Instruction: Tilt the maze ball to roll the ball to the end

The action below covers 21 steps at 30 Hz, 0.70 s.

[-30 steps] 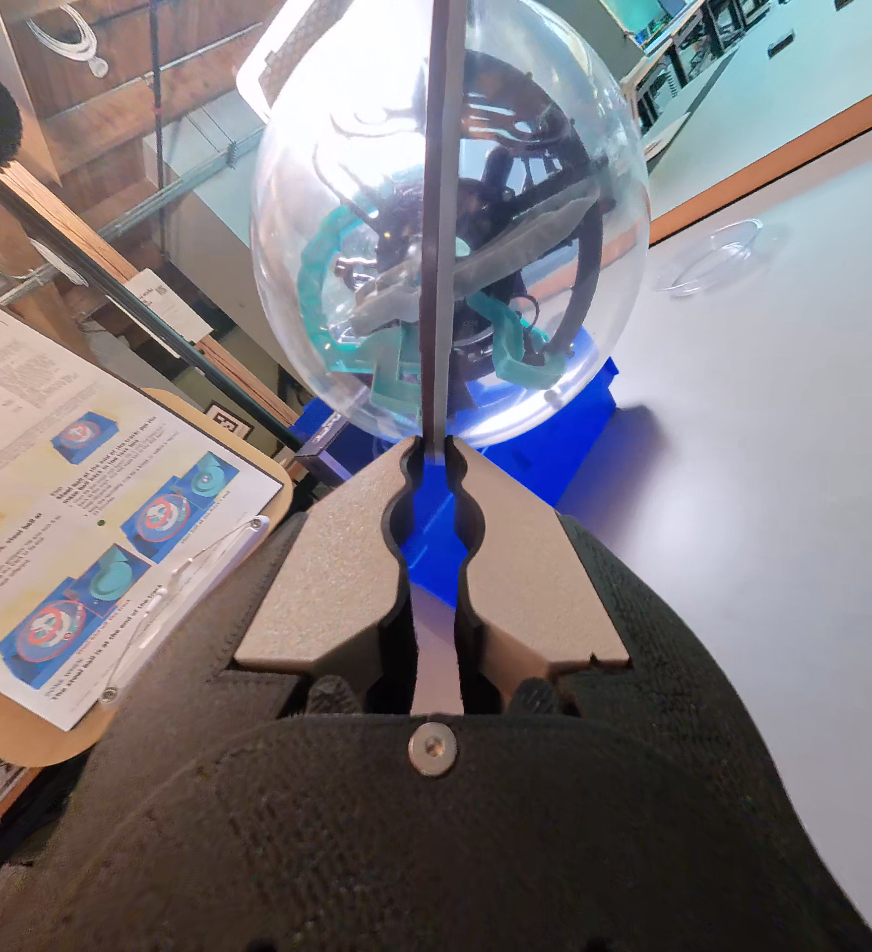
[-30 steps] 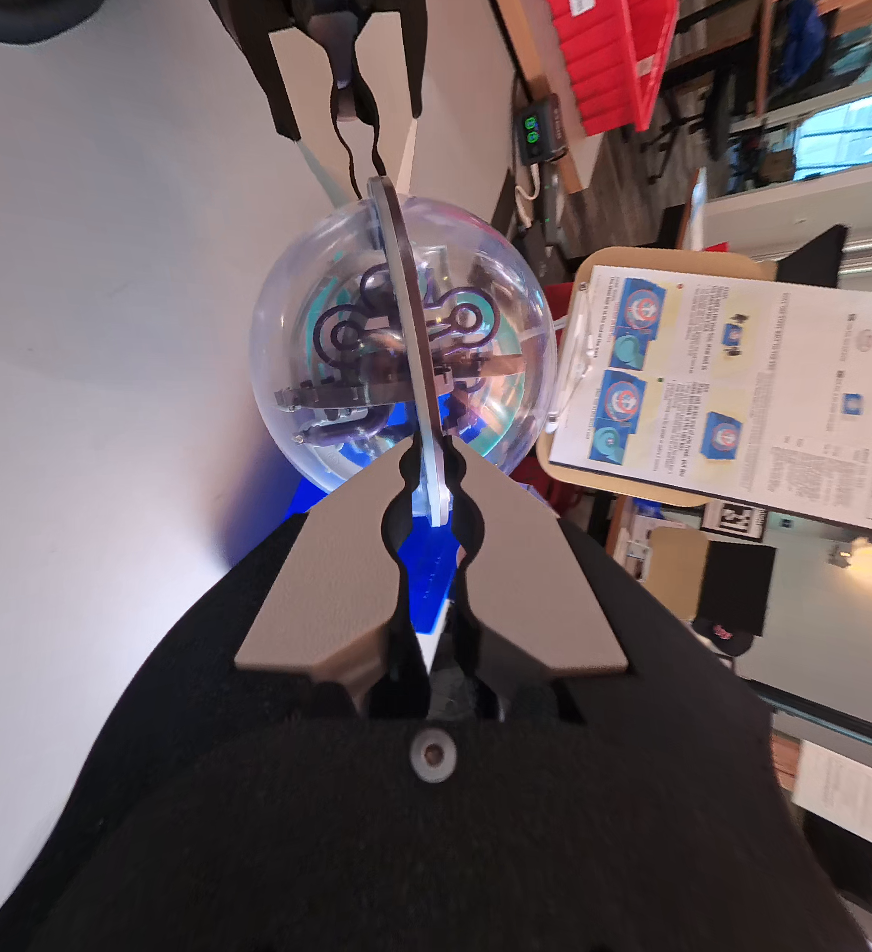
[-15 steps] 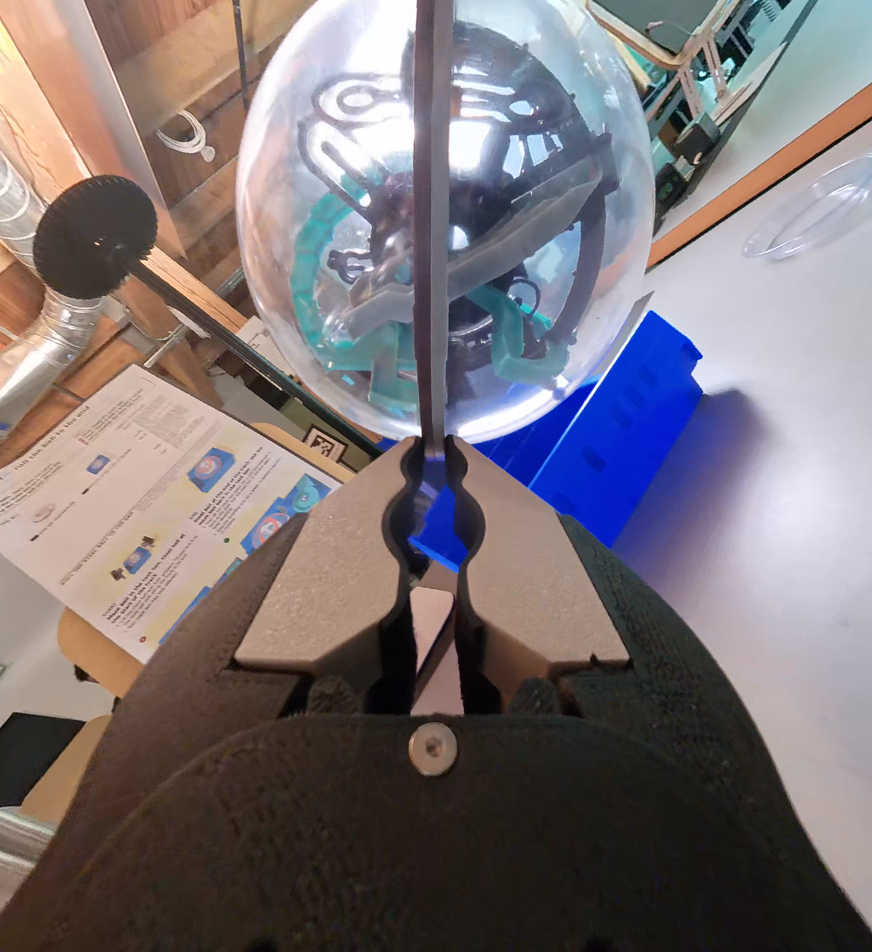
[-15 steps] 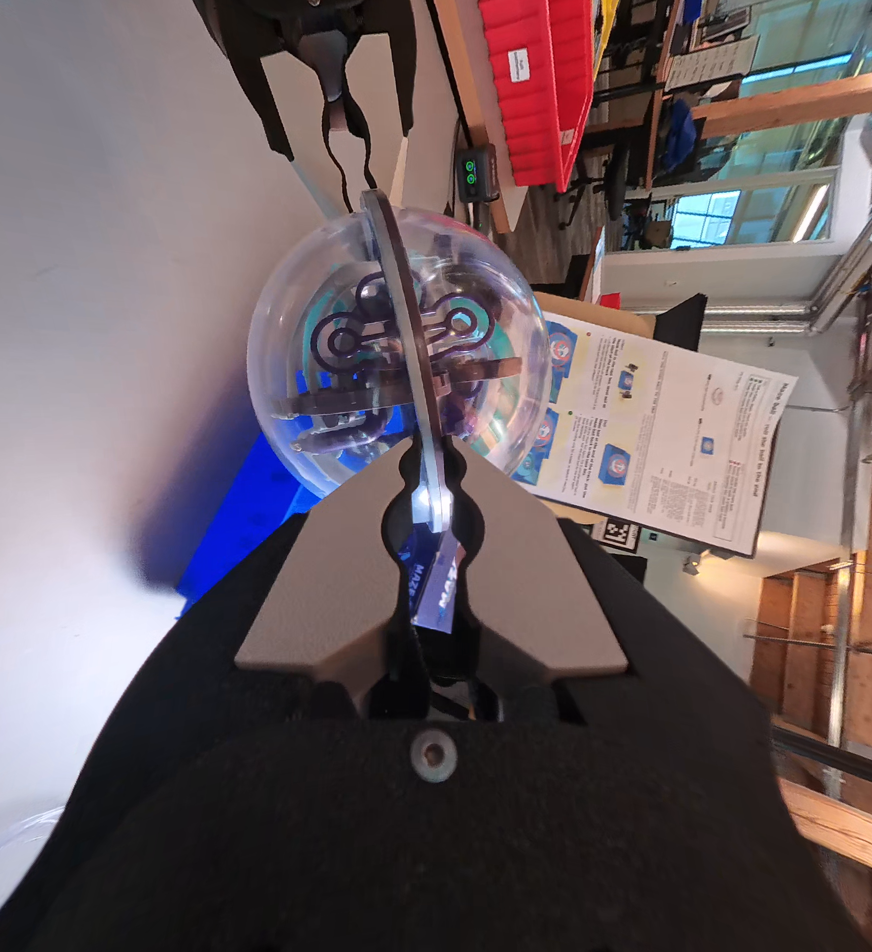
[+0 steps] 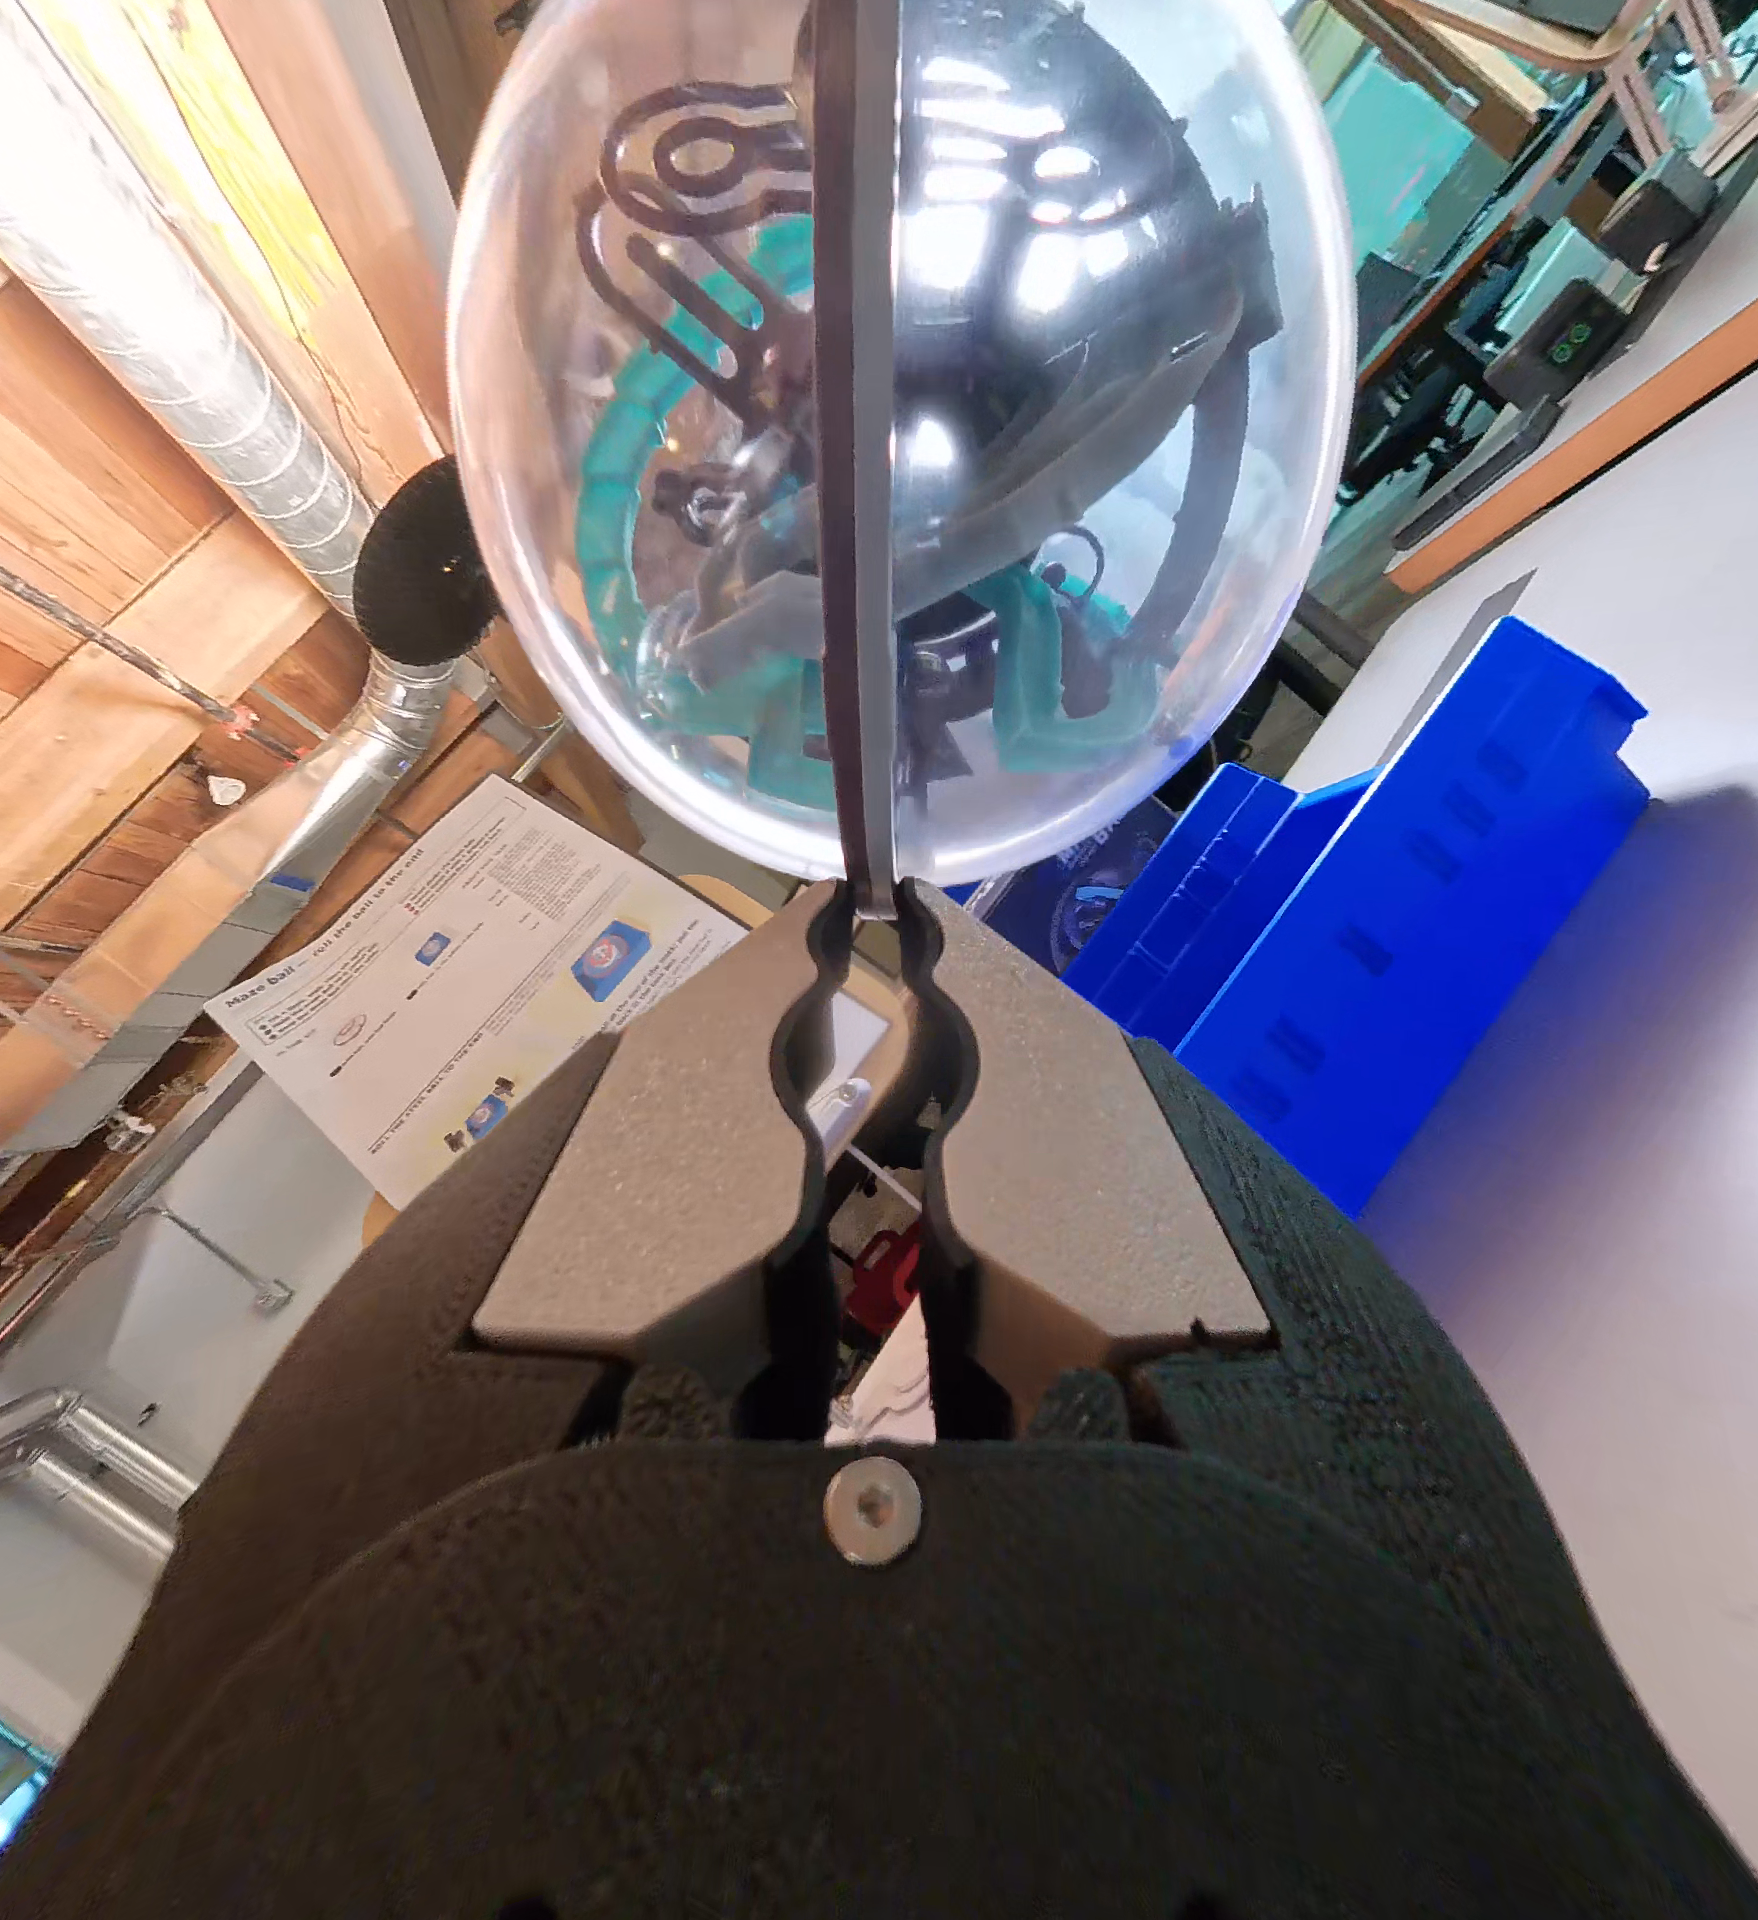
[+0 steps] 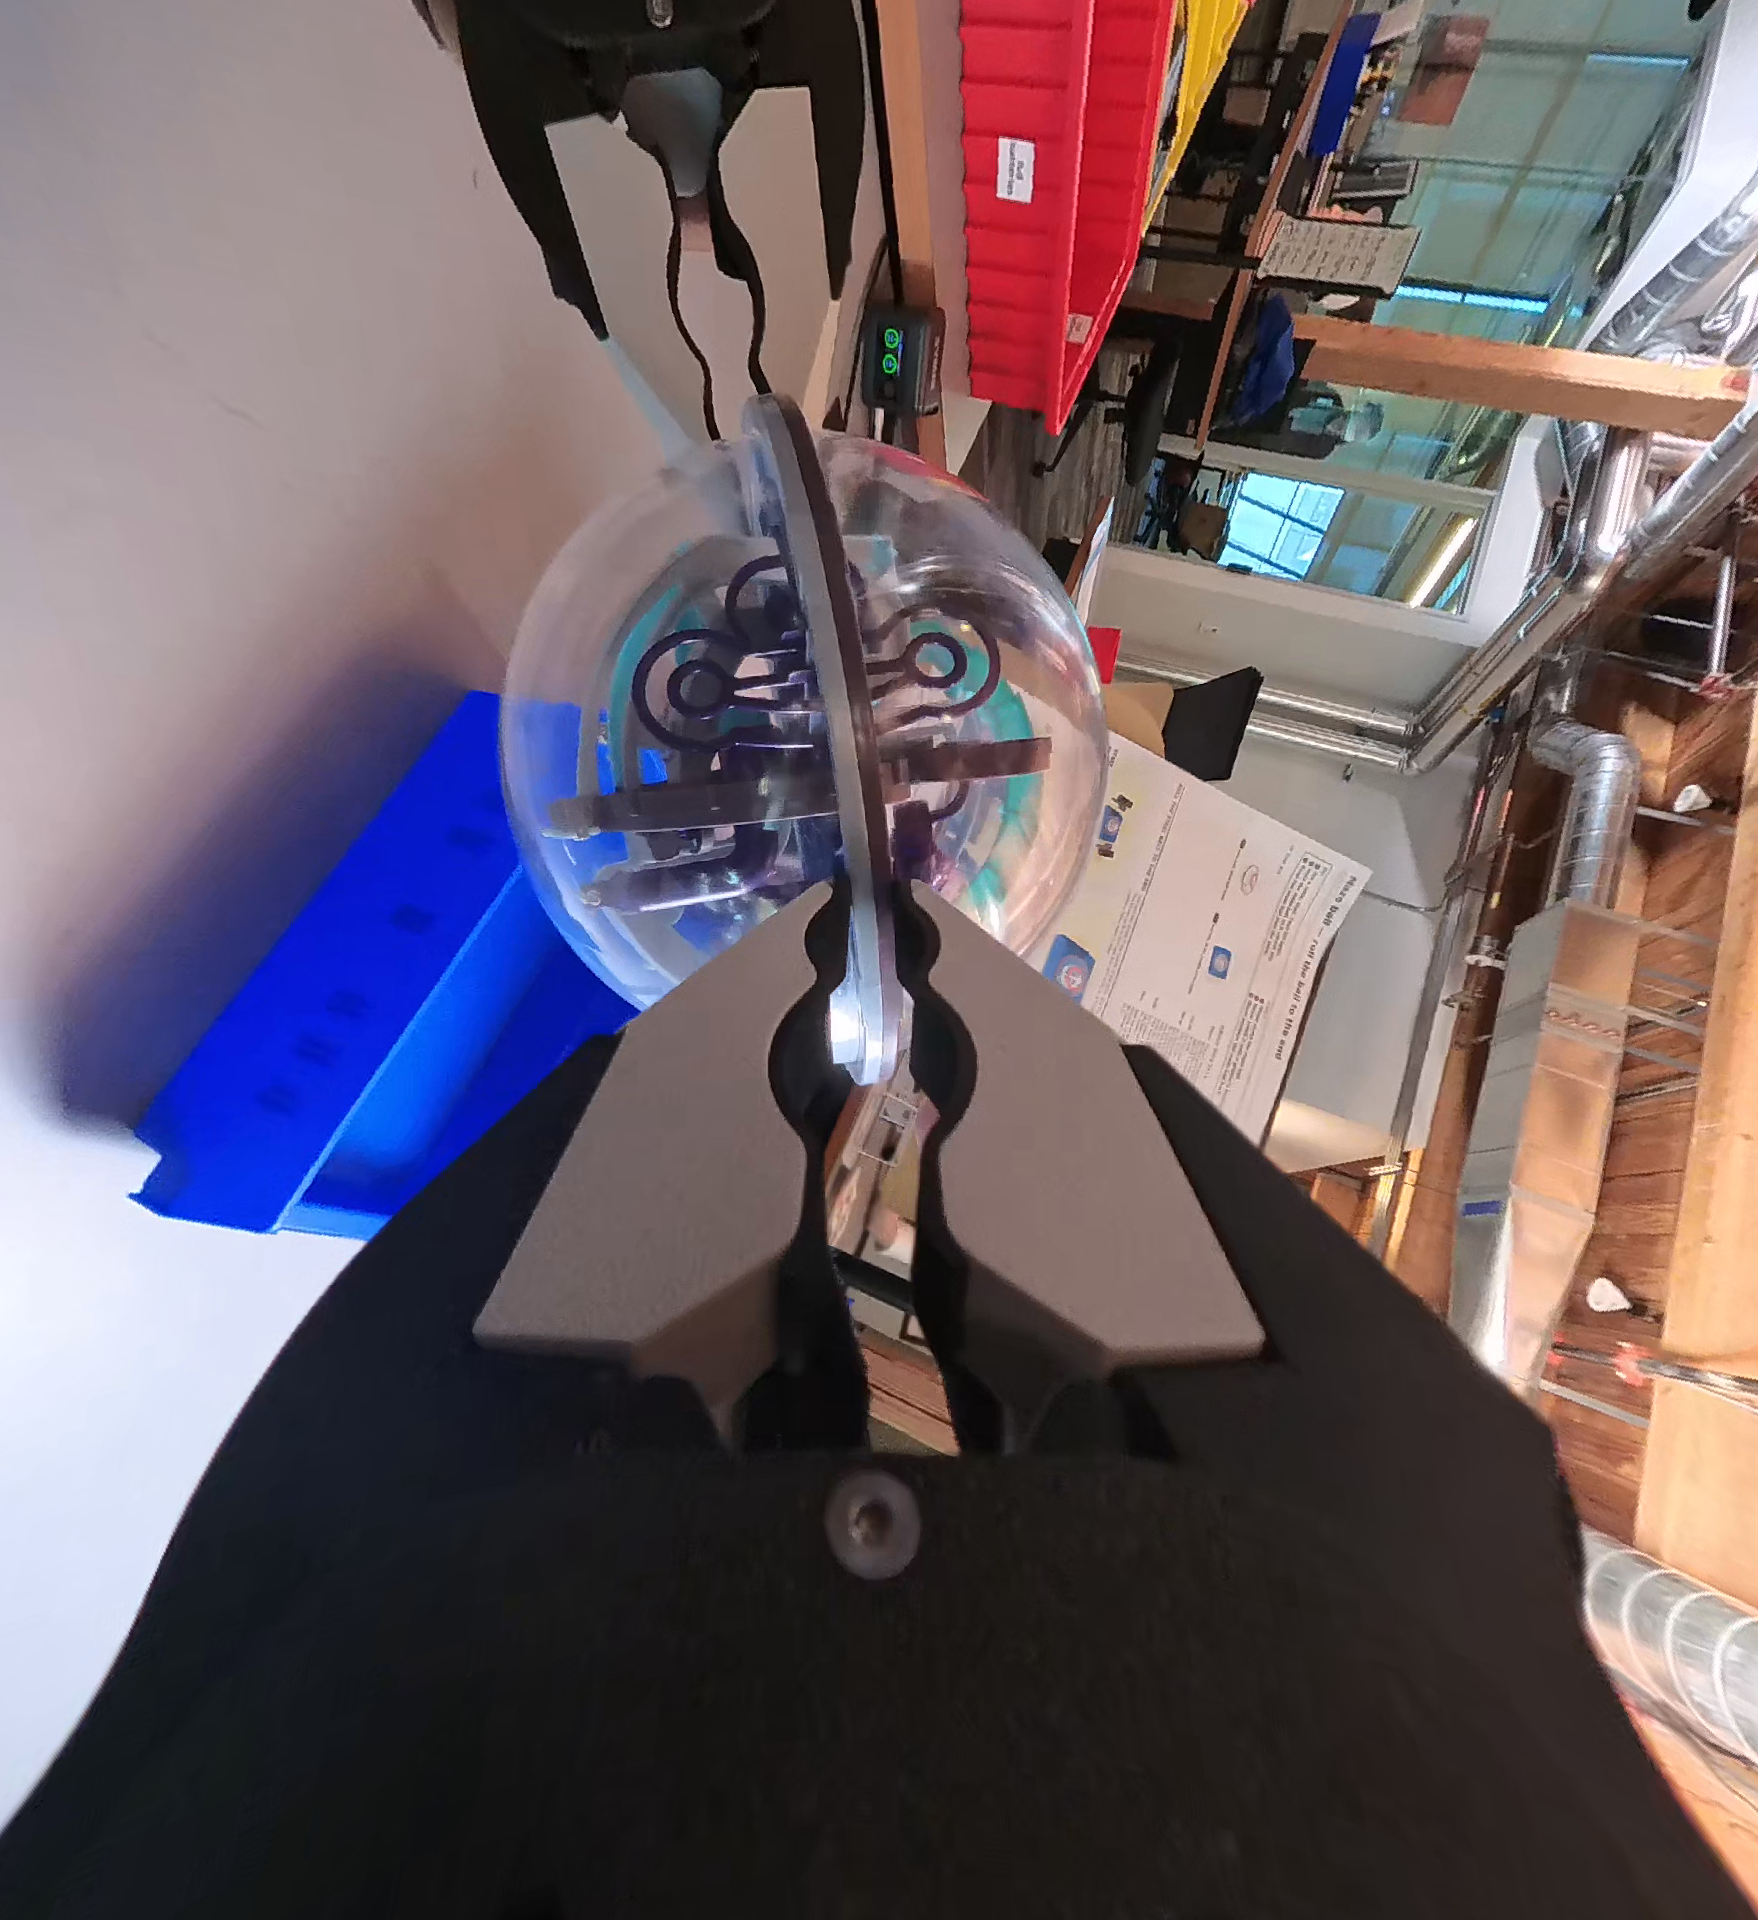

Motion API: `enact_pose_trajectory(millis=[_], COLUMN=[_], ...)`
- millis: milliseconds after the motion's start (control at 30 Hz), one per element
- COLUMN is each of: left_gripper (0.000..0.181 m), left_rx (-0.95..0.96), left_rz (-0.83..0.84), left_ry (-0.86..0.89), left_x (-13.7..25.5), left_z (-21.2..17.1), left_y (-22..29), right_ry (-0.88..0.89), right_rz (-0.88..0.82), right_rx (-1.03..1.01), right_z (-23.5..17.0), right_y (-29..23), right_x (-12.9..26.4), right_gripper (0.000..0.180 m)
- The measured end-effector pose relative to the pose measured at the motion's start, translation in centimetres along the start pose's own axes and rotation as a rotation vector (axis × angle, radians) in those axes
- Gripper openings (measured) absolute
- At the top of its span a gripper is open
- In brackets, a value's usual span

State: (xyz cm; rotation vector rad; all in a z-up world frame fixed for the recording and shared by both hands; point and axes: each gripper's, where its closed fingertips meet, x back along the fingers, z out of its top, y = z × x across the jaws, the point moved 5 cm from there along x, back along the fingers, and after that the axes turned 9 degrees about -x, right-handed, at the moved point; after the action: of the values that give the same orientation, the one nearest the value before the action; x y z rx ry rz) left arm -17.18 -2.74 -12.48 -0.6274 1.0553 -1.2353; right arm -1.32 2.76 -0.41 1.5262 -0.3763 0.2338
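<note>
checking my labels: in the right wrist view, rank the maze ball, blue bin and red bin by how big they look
1. maze ball, closest to the camera
2. blue bin, partly hidden behind the ball
3. red bin, farther off and cut by the frame

Apparent size only; true sizes can't be judged.

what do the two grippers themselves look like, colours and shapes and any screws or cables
Both match. The left gripper and right gripper each have a rough black body, a single silver screw at its centre, and two flat grey fingers with wavy black-edged inner faces. No cables or markings show. Seen from the right wrist view, the left gripper's underside is black.
</note>
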Motion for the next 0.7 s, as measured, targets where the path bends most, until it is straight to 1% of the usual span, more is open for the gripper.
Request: enact_pose_trajectory(millis=[133,233,500,700], left_gripper=[0.007,0.007,0.007,0.007], left_rx=[-0.007,-0.042,-0.186,-0.346], left_rz=[0.038,0.083,0.218,0.271], left_ry=[-0.008,-0.010,0.003,0.004], left_x=[0.1,0.3,0.5,0.3], left_z=[0.0,0.3,2.5,5.1], left_y=[-0.7,-2.1,-7.6,-10.8], right_ry=[-0.014,-0.012,0.020,0.028], right_rz=[-0.021,-0.067,-0.269,-0.424], right_rx=[0.041,0.074,0.124,0.148], right_z=[0.4,0.7,1.8,1.3], right_y=[0.2,0.6,2.2,2.4], right_x=[0.0,0.3,2.1,3.5], right_gripper=[0.006,0.006,0.006,0.006])
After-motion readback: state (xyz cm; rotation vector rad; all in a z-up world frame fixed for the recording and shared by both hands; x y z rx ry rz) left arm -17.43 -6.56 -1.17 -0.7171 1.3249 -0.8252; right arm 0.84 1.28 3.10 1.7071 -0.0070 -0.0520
